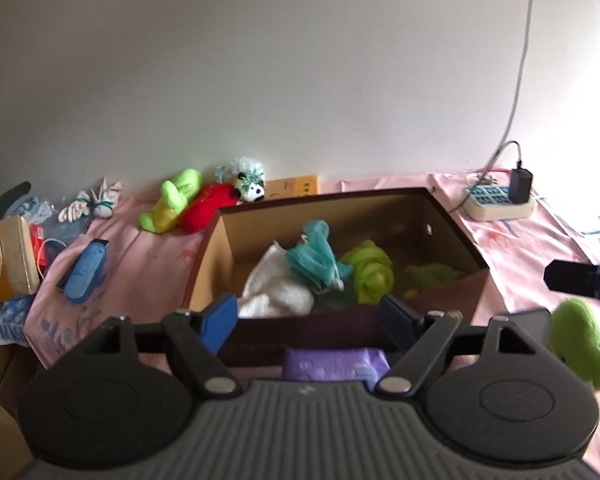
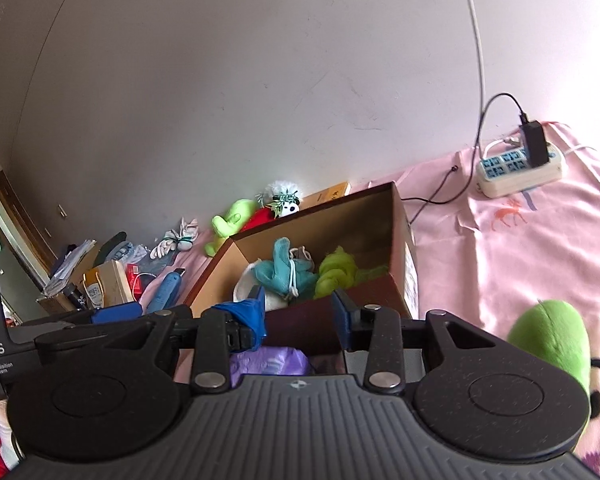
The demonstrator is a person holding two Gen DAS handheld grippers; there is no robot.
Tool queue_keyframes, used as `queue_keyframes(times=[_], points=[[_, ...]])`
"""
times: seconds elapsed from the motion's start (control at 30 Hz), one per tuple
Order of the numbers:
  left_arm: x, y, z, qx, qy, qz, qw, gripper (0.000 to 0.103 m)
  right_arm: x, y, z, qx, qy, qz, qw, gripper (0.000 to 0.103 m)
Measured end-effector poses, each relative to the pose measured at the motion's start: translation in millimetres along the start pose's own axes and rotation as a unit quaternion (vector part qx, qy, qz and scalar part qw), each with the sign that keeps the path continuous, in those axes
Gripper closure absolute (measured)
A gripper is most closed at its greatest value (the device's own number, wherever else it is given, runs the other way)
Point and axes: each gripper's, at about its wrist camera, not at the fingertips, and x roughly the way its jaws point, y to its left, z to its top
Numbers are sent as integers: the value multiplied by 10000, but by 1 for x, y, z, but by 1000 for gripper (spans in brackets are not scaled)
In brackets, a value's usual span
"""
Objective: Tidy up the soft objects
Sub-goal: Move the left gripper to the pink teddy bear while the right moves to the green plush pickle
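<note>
Both hand-held grippers, the left hand-held gripper and the right hand-held gripper, hover open and empty before the cardboard box, which holds a white towel, teal mesh sponge and green plush.

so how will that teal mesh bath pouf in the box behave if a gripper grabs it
The teal mesh bath pouf looks like bunched netting, so it will probably squash and need a deep pinch. It seems light for its bulk, likely lifting easily. Its white cord loop may snag the white towel beside it in the cardboard box.
</note>
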Motion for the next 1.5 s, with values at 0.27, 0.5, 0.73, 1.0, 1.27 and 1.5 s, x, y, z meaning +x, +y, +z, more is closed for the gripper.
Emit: queue_keyframes(times=[0.27, 0.5, 0.73, 1.0, 1.27, 1.5], points=[[-10, -12, -33, 291, -14, -639, 9975, 20, -26, -31, -26, 438, -45, -246, 9987, 83], [-2, -29, -52, 261, 337, -705, 9966, 17, -40, -47, -48, 842, -77, -366, 9957, 82], [0, -36, -62, 102, 603, -578, 9965, 17, -38, -48, -66, 1013, 40, -389, 9941, 82], [-2, -38, -67, 13, 710, -545, 9960, 17, -35, -47, -81, 1157, 209, -454, 9920, 82], [-6, -39, -72, 29, 759, -562, 9955, 17, -32, -47, -90, 1135, 326, -538, 9915, 82], [-8, -40, -76, 21, 747, -740, 9945, 17, -34, -48, -94, 977, 332, -707, 9921, 82]])
